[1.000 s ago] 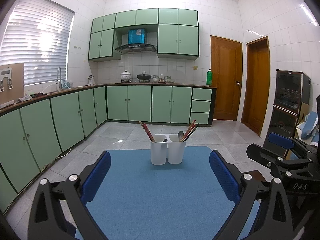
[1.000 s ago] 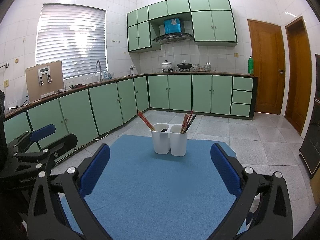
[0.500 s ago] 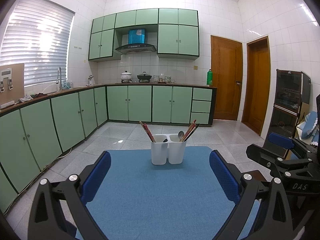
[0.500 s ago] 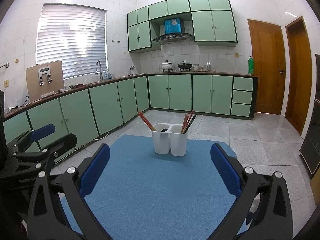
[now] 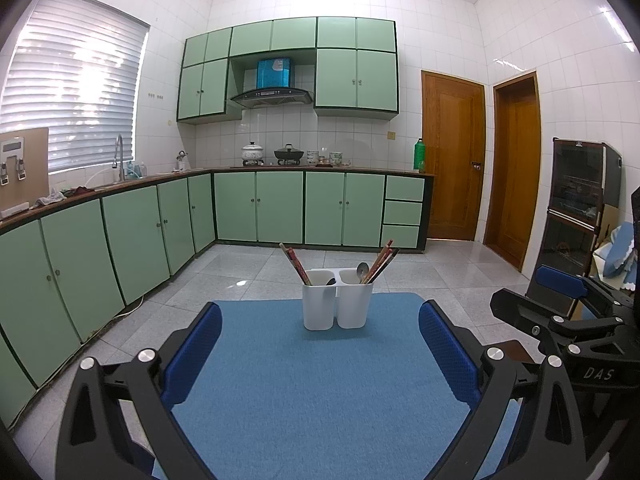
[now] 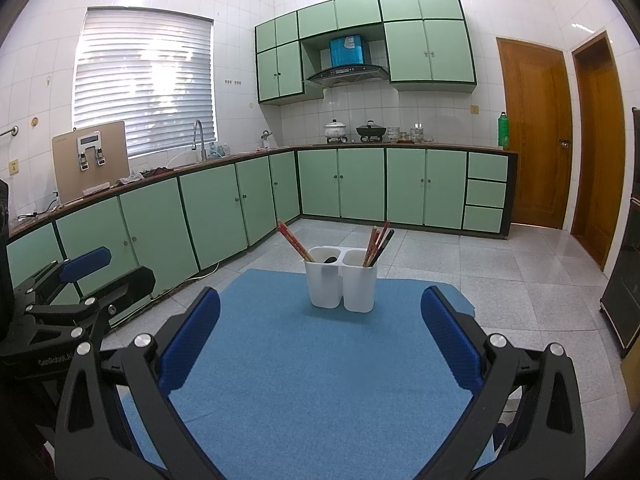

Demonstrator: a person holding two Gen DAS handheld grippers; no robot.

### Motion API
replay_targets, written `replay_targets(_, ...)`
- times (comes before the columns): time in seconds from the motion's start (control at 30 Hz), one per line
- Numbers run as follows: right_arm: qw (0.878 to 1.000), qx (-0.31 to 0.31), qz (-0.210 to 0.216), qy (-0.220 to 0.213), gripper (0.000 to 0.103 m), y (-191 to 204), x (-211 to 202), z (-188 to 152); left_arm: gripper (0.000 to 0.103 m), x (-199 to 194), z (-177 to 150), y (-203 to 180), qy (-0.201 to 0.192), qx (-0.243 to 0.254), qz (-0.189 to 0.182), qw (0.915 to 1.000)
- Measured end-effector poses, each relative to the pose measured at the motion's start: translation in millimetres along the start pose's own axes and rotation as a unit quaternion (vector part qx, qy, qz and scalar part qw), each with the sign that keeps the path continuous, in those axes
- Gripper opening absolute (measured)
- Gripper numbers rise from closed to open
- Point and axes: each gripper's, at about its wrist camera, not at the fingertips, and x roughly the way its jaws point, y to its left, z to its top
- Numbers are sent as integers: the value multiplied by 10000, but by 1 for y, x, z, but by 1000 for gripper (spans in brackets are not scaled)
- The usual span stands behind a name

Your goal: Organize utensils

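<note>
Left claw (image 5: 318, 350) is spread wide, its blue-padded fingers (image 5: 192, 354) apart and holding nothing, positioned above the near part of the blue mat (image 5: 316, 392) that covers the counter. Right claw (image 6: 320, 334) is in the same condition: fingers (image 6: 452, 338) wide apart, nothing between them, above the near part of the same mat. In the left wrist view the right claw appears at the right edge; in the right wrist view the left claw appears at the left edge, so the two sit side by side and apart.

Straight ahead of both claws, well apart from the fingertips, a white two-compartment holder (image 5: 337, 299) stands upright near the far edge of the mat.
- Left compartment: red chopsticks (image 5: 295, 263) lean to the left; a dark spoon end (image 5: 331, 281) shows at the rim.
- Right compartment: a bundle of red and dark chopsticks (image 5: 382, 263) leans to the right, beside a metal spoon (image 5: 362, 270) standing bowl-up.

Beyond the holder lies a grey tiled floor (image 5: 440, 268), bounded by green cabinets (image 5: 280, 206) ahead and to the left. Two wooden doors (image 5: 454, 160) stand ahead to the right.
</note>
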Motion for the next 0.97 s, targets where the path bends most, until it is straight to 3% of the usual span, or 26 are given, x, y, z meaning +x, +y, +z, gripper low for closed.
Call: replay_targets(0.97, 10000, 40, -7, 71, 98, -2, 7, -4, 97, 6, 3, -1, 79, -9, 47, 10000)
